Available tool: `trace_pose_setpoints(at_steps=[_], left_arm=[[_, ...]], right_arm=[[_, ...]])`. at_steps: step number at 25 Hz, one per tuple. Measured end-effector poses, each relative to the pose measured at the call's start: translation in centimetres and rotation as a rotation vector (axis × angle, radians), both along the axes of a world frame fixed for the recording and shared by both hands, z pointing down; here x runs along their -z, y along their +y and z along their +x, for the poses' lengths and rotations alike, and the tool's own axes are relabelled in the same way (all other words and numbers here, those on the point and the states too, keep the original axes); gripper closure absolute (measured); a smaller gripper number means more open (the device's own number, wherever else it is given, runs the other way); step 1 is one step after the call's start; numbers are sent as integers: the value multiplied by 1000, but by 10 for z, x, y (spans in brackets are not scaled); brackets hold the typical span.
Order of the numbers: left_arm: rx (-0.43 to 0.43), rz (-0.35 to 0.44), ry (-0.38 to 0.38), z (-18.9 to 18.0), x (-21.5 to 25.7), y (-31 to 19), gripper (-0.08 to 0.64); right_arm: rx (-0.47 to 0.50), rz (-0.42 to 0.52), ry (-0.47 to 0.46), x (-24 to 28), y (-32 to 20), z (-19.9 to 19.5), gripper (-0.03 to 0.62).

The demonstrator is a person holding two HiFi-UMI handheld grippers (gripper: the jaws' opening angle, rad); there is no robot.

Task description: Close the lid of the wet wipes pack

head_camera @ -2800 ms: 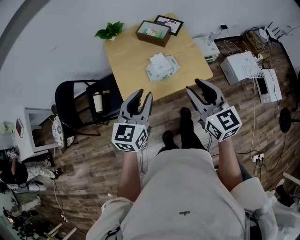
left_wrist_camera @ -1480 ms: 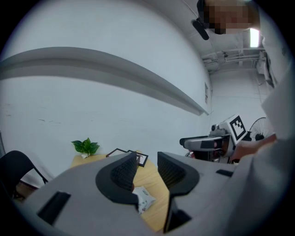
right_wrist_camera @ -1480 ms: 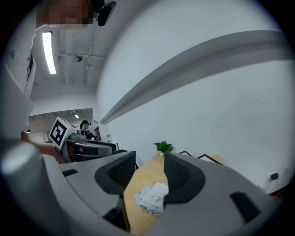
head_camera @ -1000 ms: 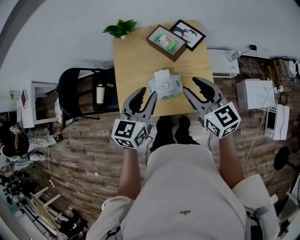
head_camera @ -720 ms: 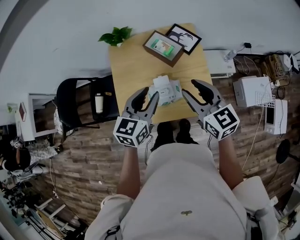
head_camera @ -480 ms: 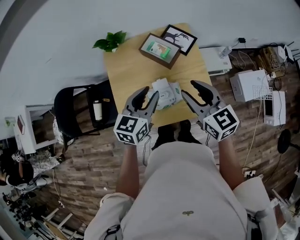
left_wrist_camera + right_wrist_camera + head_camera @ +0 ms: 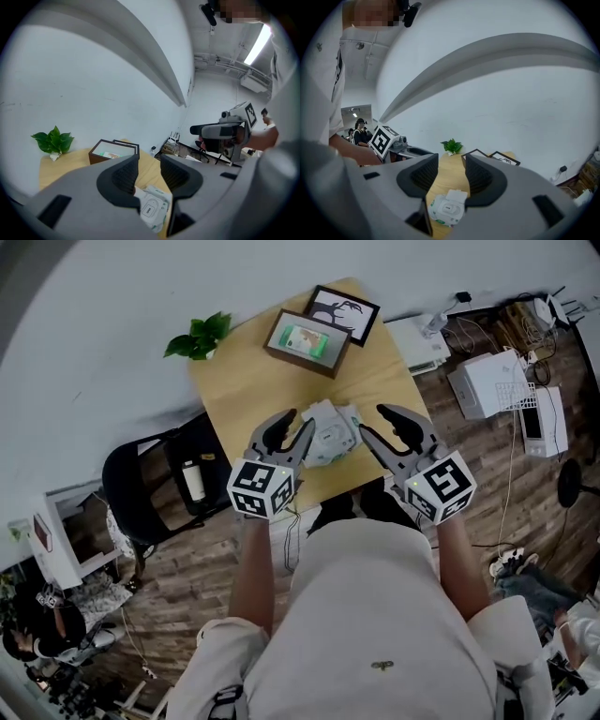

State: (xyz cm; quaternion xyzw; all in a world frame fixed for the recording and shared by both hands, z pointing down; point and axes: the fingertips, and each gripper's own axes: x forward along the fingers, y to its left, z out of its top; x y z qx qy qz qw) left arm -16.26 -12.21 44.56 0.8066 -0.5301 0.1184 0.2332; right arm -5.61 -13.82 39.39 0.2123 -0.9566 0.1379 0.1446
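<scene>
The wet wipes pack lies near the front edge of the light wooden table. It is white with green print, and its white lid flap stands raised. My left gripper hovers just left of the pack, open with nothing between its fingers. To the pack's right, my right gripper is open and empty too. In the left gripper view the pack shows low between the jaws of the left gripper. The right gripper view has the pack below the right gripper.
Two picture frames and a small green plant stand at the table's far side. A black chair holding a bottle stands left of the table. White devices and cables lie on the wooden floor at right.
The person has stepped up to the table. Both grippers came forward from short of the table edge to either side of the pack. Their jaws stayed open.
</scene>
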Motion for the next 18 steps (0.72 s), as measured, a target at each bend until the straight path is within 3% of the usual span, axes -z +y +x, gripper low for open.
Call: trace_pose_setpoints(at_steps=[18], left_arm=[[-201, -151, 5, -12, -79, -27, 419]], right_arm=[[-105, -62, 59, -32, -3, -10, 420]])
